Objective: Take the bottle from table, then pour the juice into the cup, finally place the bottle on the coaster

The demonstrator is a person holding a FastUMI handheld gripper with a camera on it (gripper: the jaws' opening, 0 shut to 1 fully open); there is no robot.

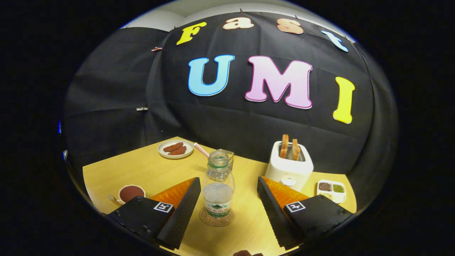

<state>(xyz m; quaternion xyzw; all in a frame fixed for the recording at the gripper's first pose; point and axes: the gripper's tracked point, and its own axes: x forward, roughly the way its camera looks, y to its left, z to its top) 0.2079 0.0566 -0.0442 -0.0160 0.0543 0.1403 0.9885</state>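
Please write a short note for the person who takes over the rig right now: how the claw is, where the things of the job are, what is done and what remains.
Claw: open, its fingers stand either side of the bottle without touching it.
Bottle: upright on the round coaster, between the fingers, on the wooden table.
Cup: a clear one appears to stand just behind the bottle, with a striped straw beside it; partly hidden, so contents cannot be told.
Done: the bottle sits on the coaster. Whether pouring took place cannot be judged.
Left: if the pour is finished, only draw the claw back.
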